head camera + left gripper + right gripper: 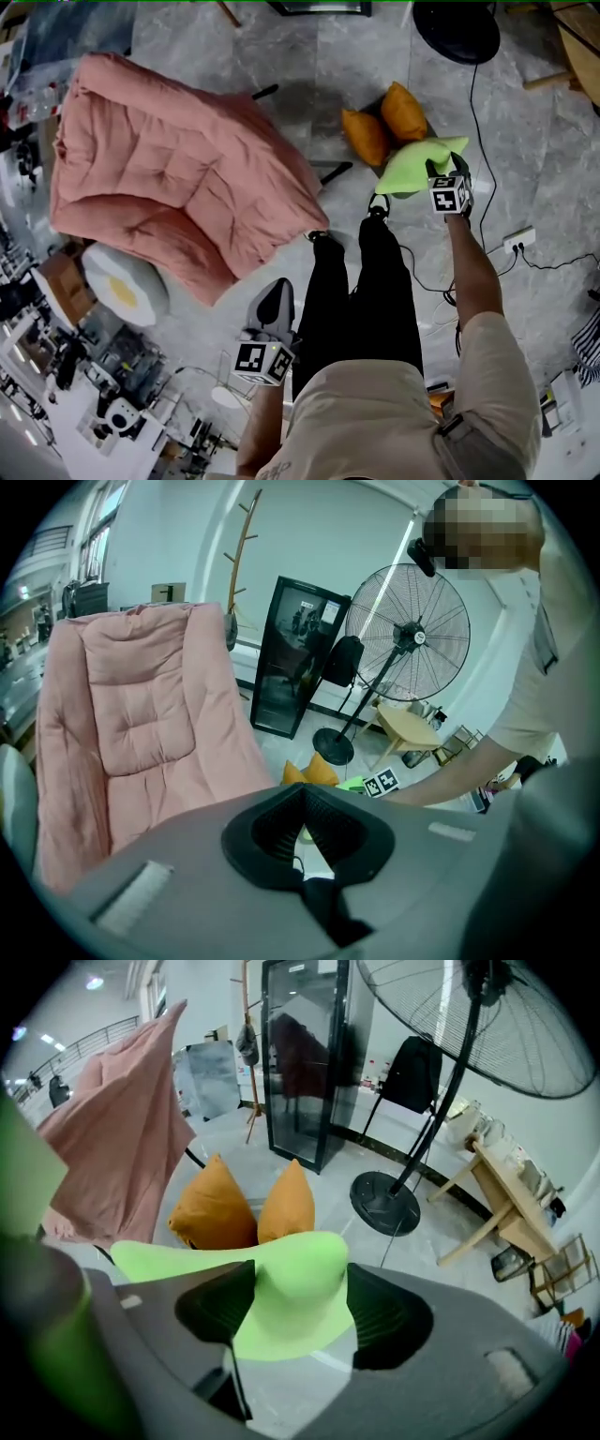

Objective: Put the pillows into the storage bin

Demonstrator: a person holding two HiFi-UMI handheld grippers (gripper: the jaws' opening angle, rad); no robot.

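A bright green pillow (412, 164) hangs above the grey floor, with my right gripper (448, 171) shut on one end of it. In the right gripper view the green pillow (291, 1288) fills the gap between the two dark pads (217, 1309). Just beyond it two orange pillows (384, 124) stand side by side on the floor, with something dark between them; I cannot make out a bin. My left gripper (274, 295) is low beside the person's legs, shut and holding nothing. Its tips (302, 791) meet in the left gripper view.
A large pink padded lounge chair (178, 169) fills the left. A white egg-shaped cushion (124, 286) lies below it. A fan's black base (457, 30), a power strip (518, 240) with cables, a black cabinet (305, 1063) and a wooden table (511, 1199) stand around.
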